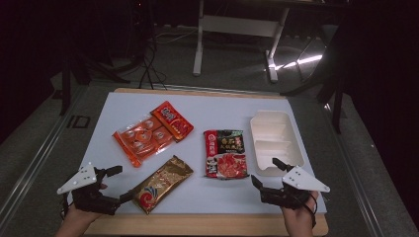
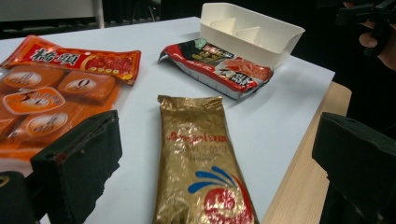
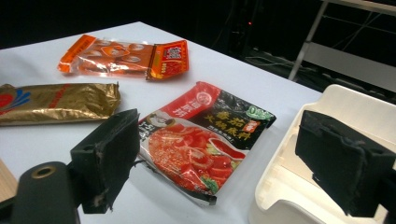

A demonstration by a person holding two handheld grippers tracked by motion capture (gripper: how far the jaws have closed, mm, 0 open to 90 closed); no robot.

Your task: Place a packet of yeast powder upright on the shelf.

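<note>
Two grippers held low at the table's near edge, jaws of both spread wide and gripping nothing: left gripper (image 1: 116, 183) at seven o'clock, right gripper (image 1: 264, 172) at five. Gold pouch (image 1: 162, 183) lay flat just ahead of the left jaws, slanting toward one o'clock; red pouch (image 1: 225, 153) sat flat near the centre, beside the white tray (image 1: 275, 139) at three o'clock. Probably about to load packets into the tray; best pinched across a narrow sealed edge, not the slick bulging middle. Gold foil crinkled and glossy; red pouch (image 3: 201, 140) smooth printed film; orange pack (image 1: 148, 133) at eleven o'clock clear-fronted over round pieces; tray (image 2: 247, 32) rigid, matte, with dividers.
</note>
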